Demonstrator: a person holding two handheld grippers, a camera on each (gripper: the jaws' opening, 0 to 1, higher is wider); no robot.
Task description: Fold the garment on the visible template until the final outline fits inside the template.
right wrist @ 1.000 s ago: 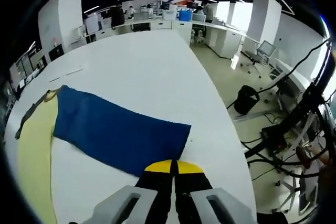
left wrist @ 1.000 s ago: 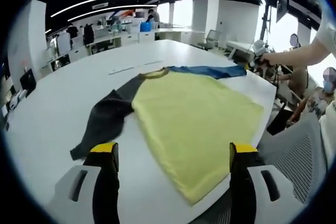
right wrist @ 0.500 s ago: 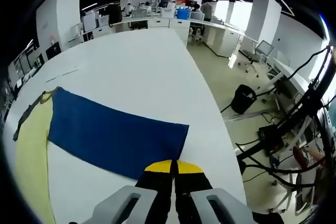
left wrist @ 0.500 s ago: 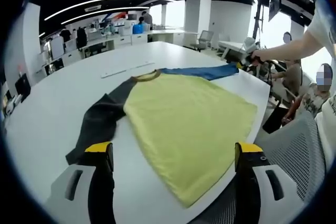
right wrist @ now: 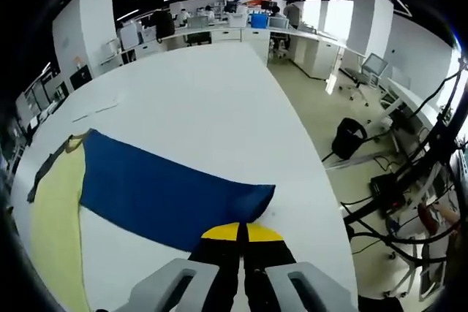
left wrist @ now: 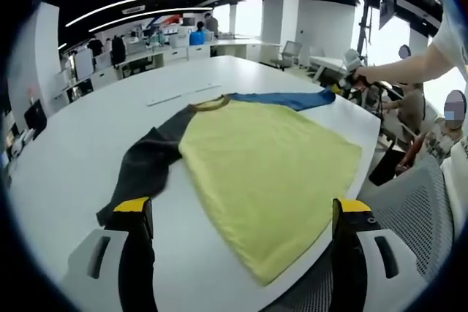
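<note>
Two jaws of the right gripper [right wrist: 241,233] pinch the blue sleeve [right wrist: 164,191] cuff; left gripper [left wrist: 245,213] wide. Soft, light garment [left wrist: 267,173] drapes; grip edges.

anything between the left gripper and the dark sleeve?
Nothing visible. The left gripper is open above the white table, and the dark sleeve lies flat just ahead of its left jaw on bare tabletop. The right gripper is shut on the blue sleeve.
</note>
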